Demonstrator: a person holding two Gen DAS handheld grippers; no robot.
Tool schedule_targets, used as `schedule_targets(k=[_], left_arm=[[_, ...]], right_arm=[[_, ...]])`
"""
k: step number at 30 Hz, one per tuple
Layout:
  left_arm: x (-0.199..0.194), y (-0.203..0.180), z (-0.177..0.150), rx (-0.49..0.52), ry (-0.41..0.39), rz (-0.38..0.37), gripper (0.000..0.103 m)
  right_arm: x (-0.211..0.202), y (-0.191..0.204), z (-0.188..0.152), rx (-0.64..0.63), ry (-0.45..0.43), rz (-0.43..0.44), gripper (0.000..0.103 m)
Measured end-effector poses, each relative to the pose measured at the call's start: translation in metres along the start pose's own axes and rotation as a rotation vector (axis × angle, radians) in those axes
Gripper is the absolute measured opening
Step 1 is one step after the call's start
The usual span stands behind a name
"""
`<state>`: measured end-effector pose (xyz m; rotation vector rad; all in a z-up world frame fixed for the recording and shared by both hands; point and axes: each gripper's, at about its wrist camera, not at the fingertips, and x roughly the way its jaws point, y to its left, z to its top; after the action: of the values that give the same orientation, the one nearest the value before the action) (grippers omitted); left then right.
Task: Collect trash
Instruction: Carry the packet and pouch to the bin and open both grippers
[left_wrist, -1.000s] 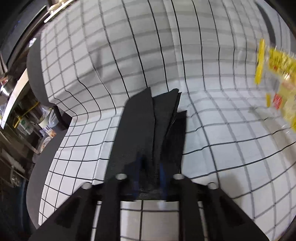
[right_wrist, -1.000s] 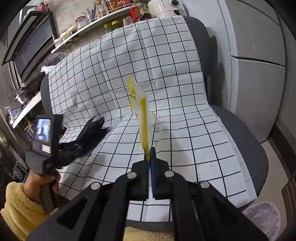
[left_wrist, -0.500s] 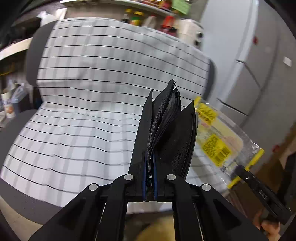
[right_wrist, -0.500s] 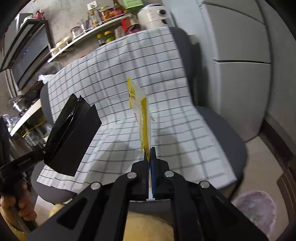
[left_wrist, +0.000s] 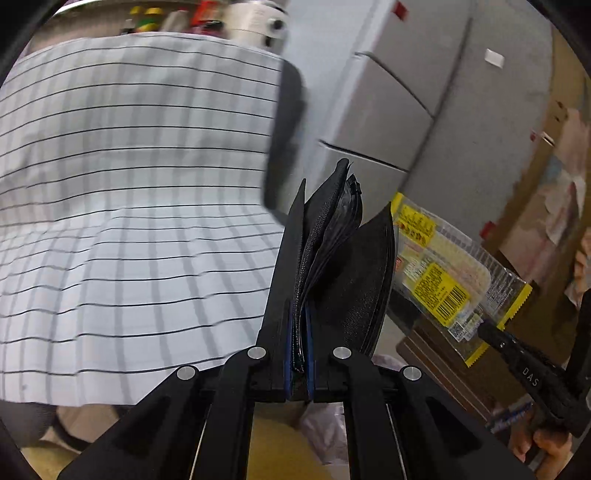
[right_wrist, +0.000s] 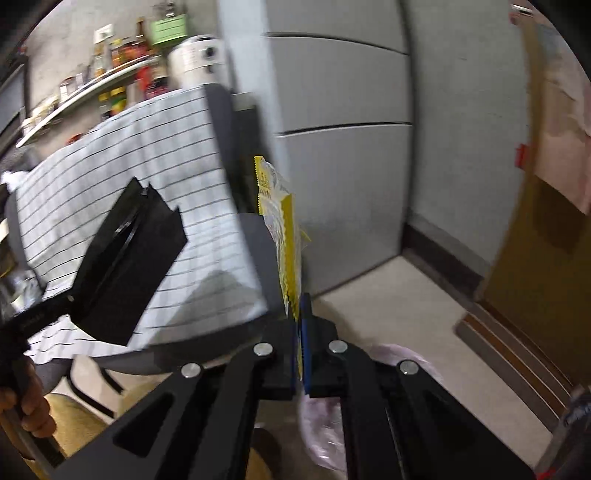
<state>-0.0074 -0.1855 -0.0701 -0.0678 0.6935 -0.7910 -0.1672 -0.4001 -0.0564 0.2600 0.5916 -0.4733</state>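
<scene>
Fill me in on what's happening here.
A person is collecting trash with a handheld gripper in each hand. The left gripper is shut on a folded black plastic bag; the right gripper is shut on a clear and yellow snack wrapper. Both are held in the air beside the chair draped in checked cloth, above a pale plastic-lined bin on the floor.

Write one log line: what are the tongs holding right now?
left tongs: shut on black wrapper | right tongs: shut on yellow packet | both lifted off checked chair
</scene>
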Motion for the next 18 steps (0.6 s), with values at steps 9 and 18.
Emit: schedule_targets(k=[9, 18], left_arm=[[0.027, -0.037, 0.0, 0.051, 0.043, -0.042, 0.006], [0.038, -0.05, -0.003, 0.073, 0.077, -0.038, 0.006]], right_arm=[[0.006, -0.061, -0.036, 0.073, 0.107, -0.14, 0.002], [0.034, -0.082, -0.059, 0.124, 0.217, -0.123, 0.023]])
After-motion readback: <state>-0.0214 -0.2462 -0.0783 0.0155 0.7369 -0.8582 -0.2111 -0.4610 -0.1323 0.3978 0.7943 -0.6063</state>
